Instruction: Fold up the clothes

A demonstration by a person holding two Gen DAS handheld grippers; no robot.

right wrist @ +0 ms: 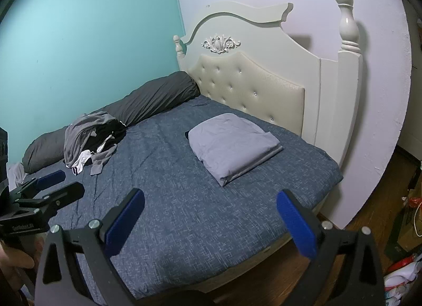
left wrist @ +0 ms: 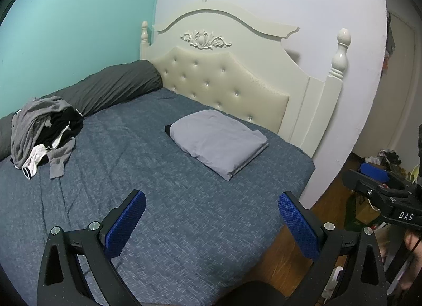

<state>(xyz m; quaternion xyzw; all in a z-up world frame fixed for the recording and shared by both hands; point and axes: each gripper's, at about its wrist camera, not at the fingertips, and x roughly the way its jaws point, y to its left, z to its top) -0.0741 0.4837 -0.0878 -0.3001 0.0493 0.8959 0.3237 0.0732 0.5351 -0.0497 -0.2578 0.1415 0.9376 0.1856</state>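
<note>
1. The left gripper [left wrist: 211, 213] hangs above the near part of the bed [left wrist: 184, 213]; its jaws are spread wide with nothing between them, only blue bedcover showing in the gap.
2. The right gripper [right wrist: 210, 212] is likewise above the bed's near edge, jaws spread wide and holding nothing.
3. Each tool shows in the other's view: the right gripper at the right edge of the left wrist view, over the wooden floor [left wrist: 327, 200], and the left gripper at the left edge of the right wrist view, over the bedcover.
4. A folded pale grey cloth [left wrist: 219, 142] lies flat on the bed, near the headboard [left wrist: 224, 79], well apart from both grippers.
5. The clothes pile [left wrist: 43, 131], a jumble of grey, black and white garments, sits unfolded at the far left side of the bed, touching a long dark grey bolster [left wrist: 110, 86] that runs along the teal wall [left wrist: 79, 15].
6. Assorted clutter [right wrist: 403, 274] lies on the floor to the right of the bed; its items are too small to tell.
</note>
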